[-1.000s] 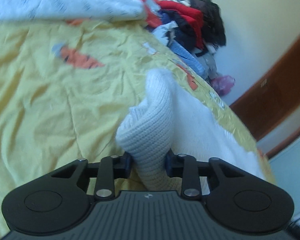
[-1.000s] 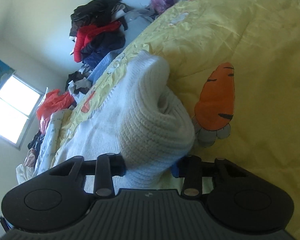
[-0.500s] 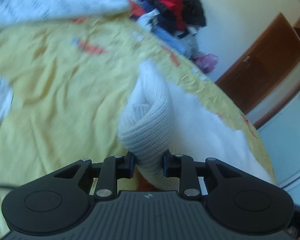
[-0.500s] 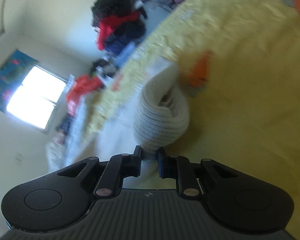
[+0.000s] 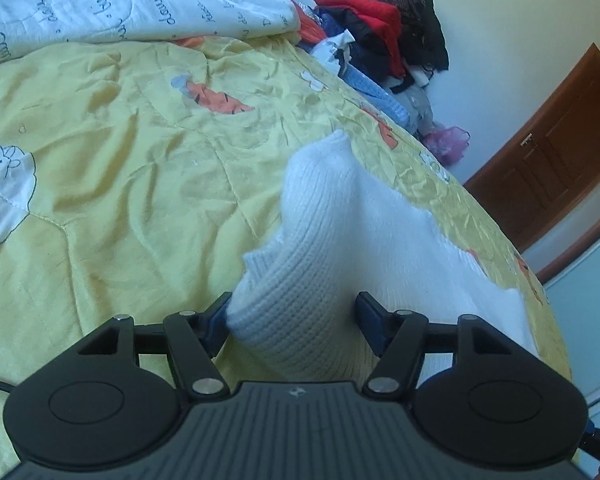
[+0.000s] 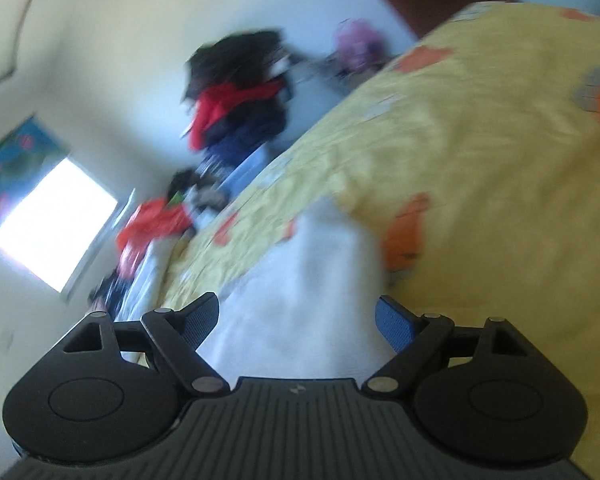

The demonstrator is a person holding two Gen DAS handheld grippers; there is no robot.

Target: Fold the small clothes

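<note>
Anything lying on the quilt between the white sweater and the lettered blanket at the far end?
No. In the left wrist view only bare yellow quilt with its printed carrot lies between the sweater and the blanket.

**Open quilt to the left, clutter along the far edge**

In the left wrist view, the yellow quilt [image 5: 112,184] lies bare from its near edge towards its far edge, wrinkled but low. A rumpled white blanket [image 5: 132,12] is heaped along the far left edge. A pile of clothes [image 5: 380,36] stands against the wall past the far right edge. The white knit sweater [image 5: 340,248] covers the quilt's right side, a raised fold of it filling the gap between the spread fingers of the left gripper [image 5: 294,316]. In the blurred right wrist view, the wide-spread right gripper [image 6: 296,316] has the sweater [image 6: 300,300] lying flat ahead and bare quilt [image 6: 480,184] to the right.
</note>
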